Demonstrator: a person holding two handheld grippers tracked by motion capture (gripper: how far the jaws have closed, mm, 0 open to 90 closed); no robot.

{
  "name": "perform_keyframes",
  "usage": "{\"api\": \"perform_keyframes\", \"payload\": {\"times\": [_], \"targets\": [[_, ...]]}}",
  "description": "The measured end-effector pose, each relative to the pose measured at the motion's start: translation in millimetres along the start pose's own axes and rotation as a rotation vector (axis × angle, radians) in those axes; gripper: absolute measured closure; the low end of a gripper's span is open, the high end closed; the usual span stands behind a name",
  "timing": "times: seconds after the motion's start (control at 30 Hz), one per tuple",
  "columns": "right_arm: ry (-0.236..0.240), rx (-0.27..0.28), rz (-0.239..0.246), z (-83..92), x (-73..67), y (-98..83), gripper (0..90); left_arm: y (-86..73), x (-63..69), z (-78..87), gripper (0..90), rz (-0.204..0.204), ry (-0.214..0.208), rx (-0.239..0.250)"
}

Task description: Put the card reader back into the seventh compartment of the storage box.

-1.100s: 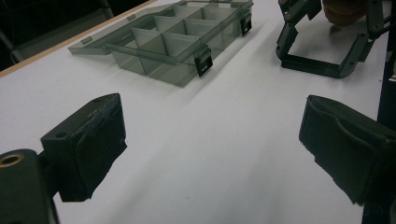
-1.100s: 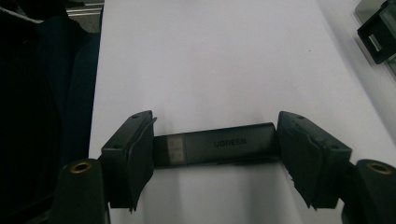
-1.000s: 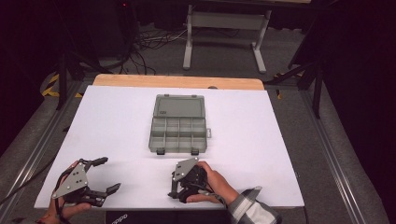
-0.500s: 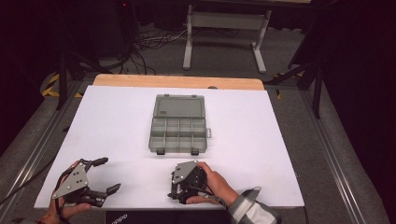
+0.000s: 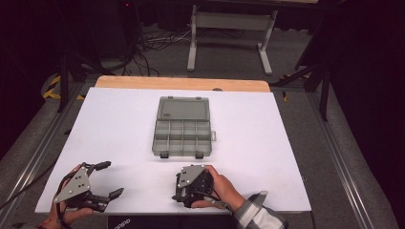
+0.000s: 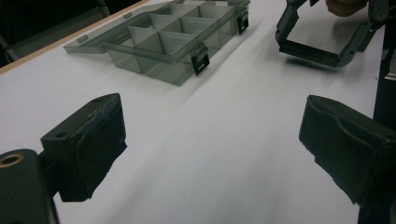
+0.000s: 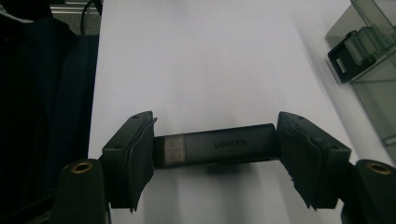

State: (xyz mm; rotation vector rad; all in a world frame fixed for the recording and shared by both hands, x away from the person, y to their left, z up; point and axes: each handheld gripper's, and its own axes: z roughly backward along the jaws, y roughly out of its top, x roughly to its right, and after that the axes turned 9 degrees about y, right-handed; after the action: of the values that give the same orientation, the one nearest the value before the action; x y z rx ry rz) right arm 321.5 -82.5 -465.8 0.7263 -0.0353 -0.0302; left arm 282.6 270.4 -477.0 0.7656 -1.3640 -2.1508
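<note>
My right claw (image 7: 215, 154): clamped end to end on a grey USB adapter (image 7: 217, 148), one pad on each tip, the stick lying crosswise just above the white table (image 7: 205, 70).
Grip: I judge it slim; only the two ends bear, so I would keep the squeeze steady and the wrist level, or the stick may pivot out.
Step in hand: carry the adapter to the open organiser box (image 5: 183, 134) and lower it into a compartment long enough for it, lengthwise along the divider.
My left claw (image 5: 98, 182): wide open, holding nothing, resting low near the table's front left corner.
Open room: bare white surface between my right claw and the box, nothing in the path.
Edges: the table's near edge is close under both hands; the box latches (image 6: 201, 59) jut toward me, so I would come in over them.
</note>
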Motion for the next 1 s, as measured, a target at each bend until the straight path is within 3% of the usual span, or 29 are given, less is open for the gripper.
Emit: {"api": "perform_keyframes", "payload": {"times": [0.67,1.0], "targets": [[-0.059,0.025,0.018,13.1,-1.8,0.6,30.8,0.4,0.4,-1.1,7.8,-0.013,-0.005,-0.002],[-0.097,0.066,0.010,24.6,-0.5,-0.9,30.8,0.3,0.3,-1.4,7.8,-0.016,-0.009,-0.005]]}}
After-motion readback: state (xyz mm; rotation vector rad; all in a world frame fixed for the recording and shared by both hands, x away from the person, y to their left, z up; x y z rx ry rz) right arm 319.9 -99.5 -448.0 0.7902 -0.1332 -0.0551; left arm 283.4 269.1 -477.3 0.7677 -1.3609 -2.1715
